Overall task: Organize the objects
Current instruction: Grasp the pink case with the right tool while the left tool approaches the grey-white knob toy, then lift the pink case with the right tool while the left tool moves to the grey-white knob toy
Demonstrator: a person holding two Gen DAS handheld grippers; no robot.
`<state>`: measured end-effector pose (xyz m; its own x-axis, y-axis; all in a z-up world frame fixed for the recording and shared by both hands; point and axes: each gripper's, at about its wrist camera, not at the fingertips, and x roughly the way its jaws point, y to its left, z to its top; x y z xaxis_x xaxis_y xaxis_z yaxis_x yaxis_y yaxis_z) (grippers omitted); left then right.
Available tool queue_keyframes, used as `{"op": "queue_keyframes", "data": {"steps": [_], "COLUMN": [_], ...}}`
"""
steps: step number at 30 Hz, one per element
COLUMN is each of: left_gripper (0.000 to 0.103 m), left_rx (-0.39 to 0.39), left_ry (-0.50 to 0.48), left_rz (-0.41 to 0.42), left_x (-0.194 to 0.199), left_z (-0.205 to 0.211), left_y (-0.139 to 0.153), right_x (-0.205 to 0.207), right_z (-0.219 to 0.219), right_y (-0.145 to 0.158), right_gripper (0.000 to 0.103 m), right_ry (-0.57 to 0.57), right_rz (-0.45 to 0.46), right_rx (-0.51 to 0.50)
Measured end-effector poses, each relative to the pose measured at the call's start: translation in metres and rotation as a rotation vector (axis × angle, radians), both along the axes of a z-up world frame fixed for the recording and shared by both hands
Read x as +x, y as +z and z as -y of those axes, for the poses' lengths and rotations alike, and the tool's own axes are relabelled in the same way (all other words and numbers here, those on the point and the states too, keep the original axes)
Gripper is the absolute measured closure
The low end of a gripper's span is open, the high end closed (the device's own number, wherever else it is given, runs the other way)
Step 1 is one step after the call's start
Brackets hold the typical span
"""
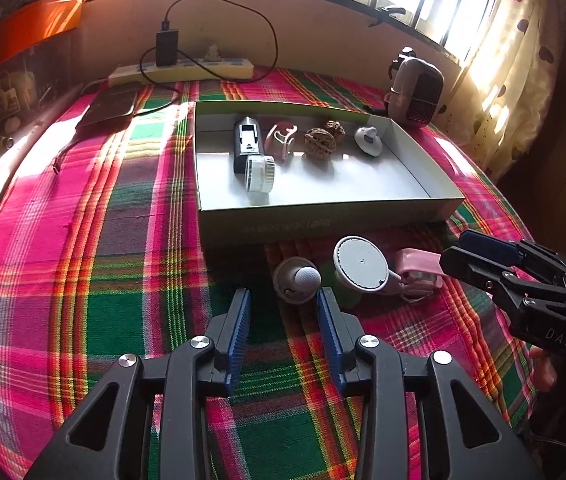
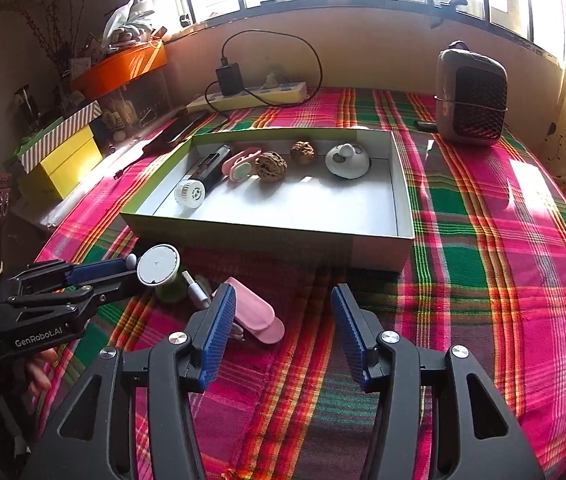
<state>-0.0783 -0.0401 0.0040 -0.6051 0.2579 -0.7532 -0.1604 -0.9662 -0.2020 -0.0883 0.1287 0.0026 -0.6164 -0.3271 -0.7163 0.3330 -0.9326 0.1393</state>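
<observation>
A shallow cardboard box (image 1: 323, 212) (image 2: 403, 200) lies on the plaid cloth and holds a black device (image 1: 247, 148), a white jar (image 1: 259, 174), a pink clip (image 1: 281, 140), two walnuts (image 1: 320, 142) and a white knob (image 1: 367, 140). In front of the box lie a grey round gadget with a white ball (image 1: 297, 278), a white disc on a green base (image 1: 361, 264) (image 2: 159, 265) and a pink case (image 1: 419, 266) (image 2: 253, 314). My left gripper (image 1: 283, 308) (image 2: 123, 272) is open and empty just before the grey gadget. My right gripper (image 2: 283, 308) (image 1: 459, 254) is open and empty, its left finger beside the pink case.
A grey fan heater (image 2: 471, 98) stands at the back right. A power strip with a black charger (image 2: 243, 94) and a dark phone (image 1: 109, 106) lie at the back. Yellow and orange boxes (image 2: 67, 156) stand to the left, off the table.
</observation>
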Motion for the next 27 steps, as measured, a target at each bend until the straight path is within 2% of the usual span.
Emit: {"op": "queue_keyframes", "data": {"steps": [20,24,27], "left_gripper": [0.070,0.070,0.070], "left_rx": [-0.015,-0.013,-0.014], "left_ry": [0.020,0.024,0.031], "left_rz": [0.003,0.003,0.002], "left_x": [-0.016,-0.017,-0.019], "left_z": [-0.003,-0.002,-0.002], "left_y": [-0.001,-0.001,-0.001], "right_x": [-0.016,-0.013,-0.018], "right_z": [0.021,0.026,0.023], "right_y": [-0.010,-0.012,-0.016], "right_gripper": [0.052,0.052,0.052], "right_ry": [0.074,0.103,0.078], "right_rz": [0.035,0.035,0.046], "right_rx": [0.027,0.071,0.076]}}
